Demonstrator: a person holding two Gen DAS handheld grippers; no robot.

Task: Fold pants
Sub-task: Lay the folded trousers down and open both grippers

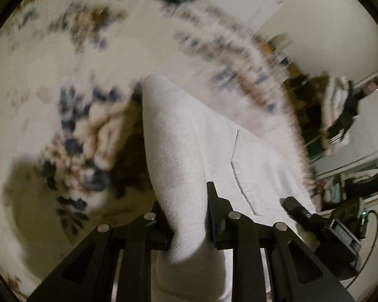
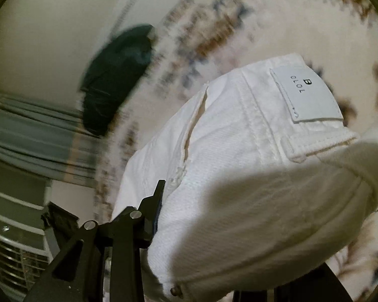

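The left gripper [image 1: 186, 211] clenches a fold of the white pants [image 1: 189, 138], held above a floral rug [image 1: 50, 80]; the right gripper [image 2: 239, 226] grasps their waistband, where only its camera shows the label [image 2: 306, 94].

The pants [image 1: 189, 151] are white, with a fine woven rib in the cloth and seams of the same white. On their waistband sits a white label [image 2: 307, 93] with small black letters. Near the hem is a small dark bronze rivet [image 2: 175, 290]. The rug [image 1: 50, 58] under them is cream with a flower pattern in dark blue and brown; its border has brown and blue marks. Near the far edge of the rug lies a dark green garment [image 2: 116, 75]. Both grippers, the left gripper [image 1: 186, 216] and the right gripper [image 2: 161, 201], are black with silver pins.
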